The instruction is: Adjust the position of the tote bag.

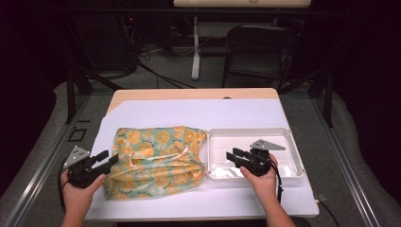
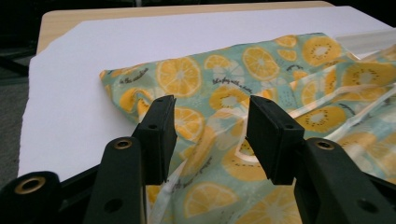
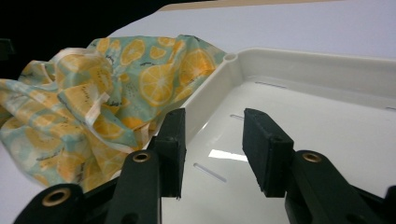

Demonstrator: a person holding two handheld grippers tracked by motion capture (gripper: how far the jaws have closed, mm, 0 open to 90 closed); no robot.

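Note:
A teal cloth bag printed with orange slices (image 1: pixel 158 161) lies crumpled on the white sheet, left of a white plastic tray (image 1: pixel 293 142). My left gripper (image 1: pixel 108 160) is at the bag's left edge, open, jaws low over the fabric (image 2: pixel 219 140) with nothing pinched. My right gripper (image 1: pixel 234 155) hovers over the tray's floor (image 3: pixel 327 140), open and empty, jaws pointing toward the bag (image 3: pixel 93 102). A pale strap or hem (image 3: pixel 95 109) runs across the bag's folds.
The white sheet (image 1: pixel 198 113) covers a wooden table (image 1: pixel 189 93). A dark chair (image 1: pixel 257 52) and a white stand (image 1: pixel 195 47) are beyond the far edge. Metal rails (image 1: pixel 42 165) run along both sides.

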